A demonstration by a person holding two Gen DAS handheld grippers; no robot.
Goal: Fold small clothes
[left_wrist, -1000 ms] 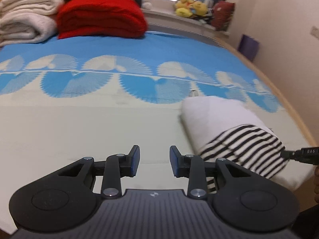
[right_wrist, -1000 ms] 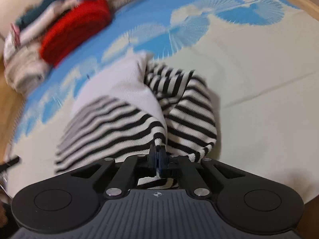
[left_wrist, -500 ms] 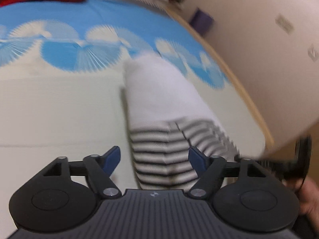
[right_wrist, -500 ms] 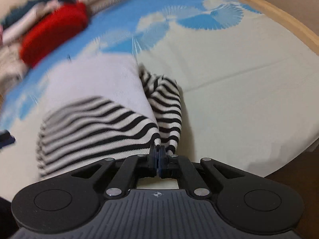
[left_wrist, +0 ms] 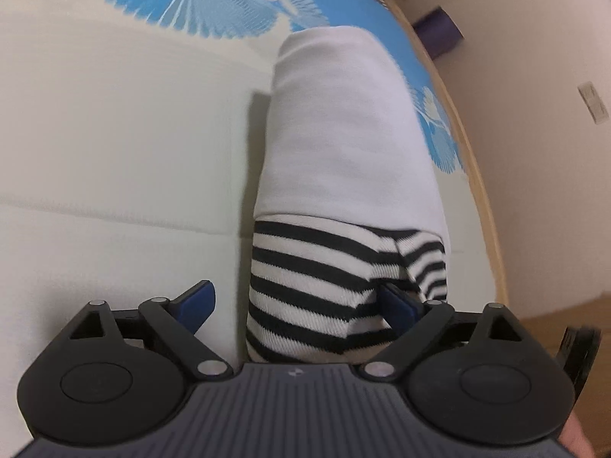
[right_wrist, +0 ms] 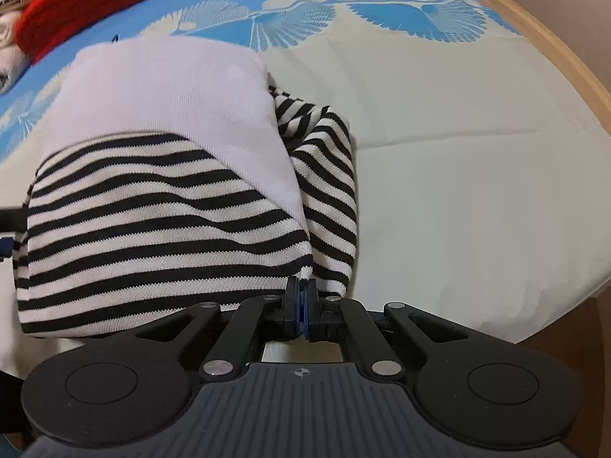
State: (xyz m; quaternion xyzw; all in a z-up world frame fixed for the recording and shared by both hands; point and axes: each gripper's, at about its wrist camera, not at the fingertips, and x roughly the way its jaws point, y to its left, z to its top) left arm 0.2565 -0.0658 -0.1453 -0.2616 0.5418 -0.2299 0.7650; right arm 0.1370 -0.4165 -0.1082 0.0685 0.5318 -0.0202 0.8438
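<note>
Presently, item one: garment (right_wrist: 152, 206), white body with black-striped parts, lying partly folded on the bed (right_wrist: 458, 171) near its wooden edge, well apart from the red blanket (right_wrist: 84, 4) at the far side.

Item two: right gripper (right_wrist: 301, 305), jaws together and pinching the garment's near striped corner; a loose striped sleeve is bunching just beside that corner.

Item three: left gripper (left_wrist: 305, 305), jaws having just been opening and now standing wide apart, straddling the garment's other striped end. The left pad (left_wrist: 196, 301) is standing clear of the cloth; the right one is lying against or tucked just behind a striped fold, not pressing.

Step in hand, as judged: taking a second hold, so that both near corners can be carried over for the next fold. The next move is calling for the left jaws to close on that striped edge, catching all layers, with the stray sleeve tucked in.

Hard to make out: layers beneath the white panel are hiding; the near hem is disappearing behind both gripper bodies; the blanket and bed edge are blurring.
</note>
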